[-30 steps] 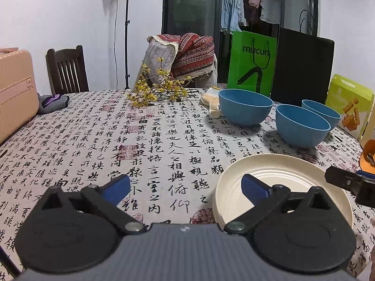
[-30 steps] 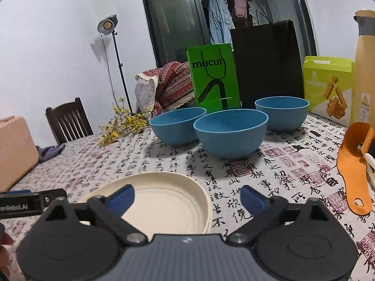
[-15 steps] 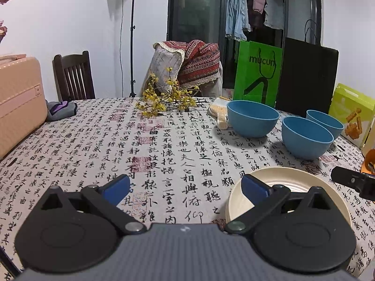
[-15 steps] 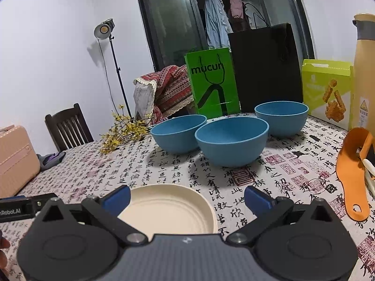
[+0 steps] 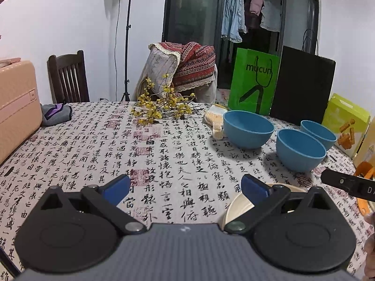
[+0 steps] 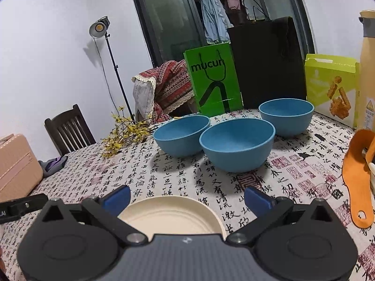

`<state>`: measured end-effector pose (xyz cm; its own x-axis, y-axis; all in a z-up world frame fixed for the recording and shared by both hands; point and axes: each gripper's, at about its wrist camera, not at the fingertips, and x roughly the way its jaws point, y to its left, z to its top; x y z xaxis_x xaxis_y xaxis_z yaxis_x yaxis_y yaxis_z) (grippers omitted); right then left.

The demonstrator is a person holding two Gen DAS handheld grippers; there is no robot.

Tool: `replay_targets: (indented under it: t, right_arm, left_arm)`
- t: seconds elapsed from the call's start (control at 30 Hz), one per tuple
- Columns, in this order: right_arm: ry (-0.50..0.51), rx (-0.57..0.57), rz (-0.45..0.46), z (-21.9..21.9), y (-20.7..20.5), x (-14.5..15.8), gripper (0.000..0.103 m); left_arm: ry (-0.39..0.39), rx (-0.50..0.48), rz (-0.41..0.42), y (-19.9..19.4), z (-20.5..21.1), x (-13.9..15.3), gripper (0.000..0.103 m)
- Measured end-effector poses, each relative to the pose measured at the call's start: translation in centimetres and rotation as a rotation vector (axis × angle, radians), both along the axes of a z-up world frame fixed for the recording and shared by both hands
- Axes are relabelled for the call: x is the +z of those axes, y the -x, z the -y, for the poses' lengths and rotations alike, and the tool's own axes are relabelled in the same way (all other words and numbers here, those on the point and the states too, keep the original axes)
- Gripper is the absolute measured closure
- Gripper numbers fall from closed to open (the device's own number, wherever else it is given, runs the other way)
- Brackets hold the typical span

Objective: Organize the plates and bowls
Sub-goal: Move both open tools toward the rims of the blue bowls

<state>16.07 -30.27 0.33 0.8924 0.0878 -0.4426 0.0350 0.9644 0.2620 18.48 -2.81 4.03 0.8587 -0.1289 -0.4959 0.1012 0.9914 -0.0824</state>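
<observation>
A cream plate lies on the calligraphy tablecloth just in front of my right gripper, which is open and holds nothing. In the left wrist view the same plate shows only as a sliver behind my right finger. My left gripper is open over bare cloth, left of the plate. Three blue bowls stand upright beyond: a near one, a left one and a far right one.
Green bag, black bag and yellow-green box line the table's back. A tall bottle and orange utensil sit right. Yellow flowers, a knitted cloth, a pink case and grey cloth lie left.
Both grippers have drawn back and risen, so the plate sinks lower in each view and is more hidden behind the gripper bodies. The jaws stay open.
</observation>
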Motion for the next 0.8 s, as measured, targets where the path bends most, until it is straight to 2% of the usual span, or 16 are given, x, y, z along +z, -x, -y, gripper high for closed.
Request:
replay_targets:
  t: [0.37, 0.8]
  right_arm:
    - [0.025, 0.037, -0.016, -0.3, -2.1, 3.3, 0.0]
    - [-0.011, 0.001, -0.08, 0.9, -5.5, 5.9, 0.0]
  left_arm:
    - [0.071, 0.032, -0.051, -2.4, -0.7, 3.5, 0.0]
    - [0.051, 0.042, -0.107, -5.9, 2.1, 5.5, 0.0]
